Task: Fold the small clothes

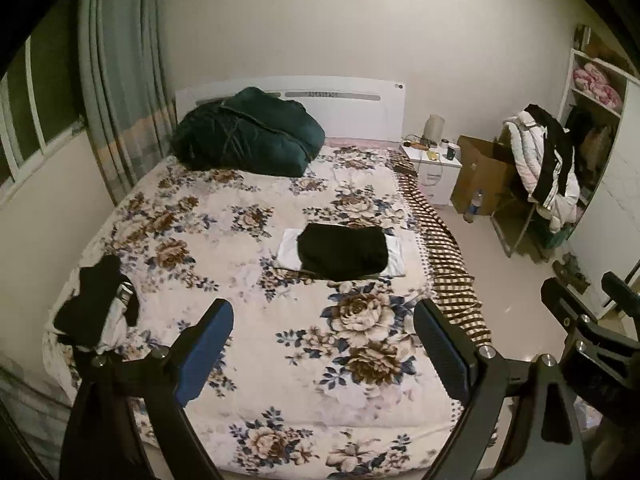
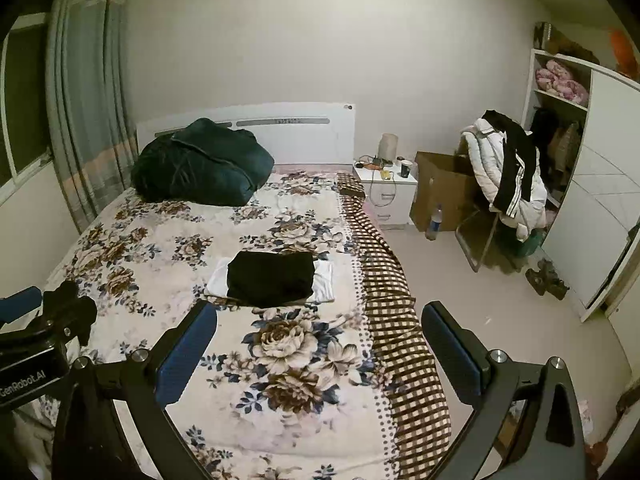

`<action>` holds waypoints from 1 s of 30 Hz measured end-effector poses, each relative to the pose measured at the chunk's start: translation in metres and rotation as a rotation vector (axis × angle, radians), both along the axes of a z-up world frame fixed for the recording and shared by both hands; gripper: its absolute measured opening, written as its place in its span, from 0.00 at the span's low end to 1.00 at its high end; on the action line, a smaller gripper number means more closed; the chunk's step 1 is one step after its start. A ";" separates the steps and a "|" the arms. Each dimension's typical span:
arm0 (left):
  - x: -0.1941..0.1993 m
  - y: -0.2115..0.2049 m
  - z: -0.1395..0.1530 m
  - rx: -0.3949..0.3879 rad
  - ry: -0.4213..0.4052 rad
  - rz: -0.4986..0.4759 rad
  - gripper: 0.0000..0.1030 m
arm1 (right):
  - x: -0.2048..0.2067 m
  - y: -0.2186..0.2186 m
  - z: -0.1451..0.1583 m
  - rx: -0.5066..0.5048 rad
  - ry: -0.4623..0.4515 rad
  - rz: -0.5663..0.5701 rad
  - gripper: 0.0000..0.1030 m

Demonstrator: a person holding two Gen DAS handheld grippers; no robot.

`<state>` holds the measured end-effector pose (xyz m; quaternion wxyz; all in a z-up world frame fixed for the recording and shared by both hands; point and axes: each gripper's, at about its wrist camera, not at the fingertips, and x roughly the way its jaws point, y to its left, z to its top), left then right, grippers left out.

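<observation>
a bed covered by a cream quilted blanket printed with brown and blue roses [image 1: 248,360] is shown from both wrist views. the left gripper [image 1: 324,344], a black frame with two ribbed blue rubber pads, is held above the near part of the bed with its fingers spread wide and nothing between them. the right gripper [image 2: 320,348] is likewise spread wide and empty, over the right border of the bed, where a brown-and-cream checked fleece sheet [image 2: 400,340] is exposed.

a folded black garment of soft, matte cloth [image 1: 343,257], roughly rectangular with rounded corners, is laid on top of a folded white garment [image 1: 290,249], whose flat edges show on both sides; the stack lies mid-bed, beyond both grippers.

a crumpled heap of black and white clothes [image 1: 98,304] is seen at the left edge of the bed, just beyond the left finger.

a bulky dark green padded quilt [image 1: 248,134] is piled against the white headboard [image 1: 360,110]. a white bedside cabinet [image 2: 386,194], a brown cardboard box [image 2: 442,188] and a chair draped with white and black jackets [image 2: 506,172] stand to the right.
</observation>
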<state>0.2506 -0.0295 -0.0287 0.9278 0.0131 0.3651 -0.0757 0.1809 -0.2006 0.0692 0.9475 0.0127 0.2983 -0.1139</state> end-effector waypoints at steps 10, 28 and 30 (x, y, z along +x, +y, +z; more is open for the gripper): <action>-0.015 -0.005 0.004 0.018 -0.011 0.016 0.89 | -0.012 -0.016 -0.003 0.034 0.009 0.021 1.00; -0.018 -0.005 0.004 0.023 -0.013 0.016 0.89 | -0.006 -0.027 -0.002 0.047 0.003 0.052 1.00; -0.019 -0.005 0.004 0.024 -0.014 0.017 0.89 | -0.006 -0.027 -0.002 0.050 0.003 0.053 1.00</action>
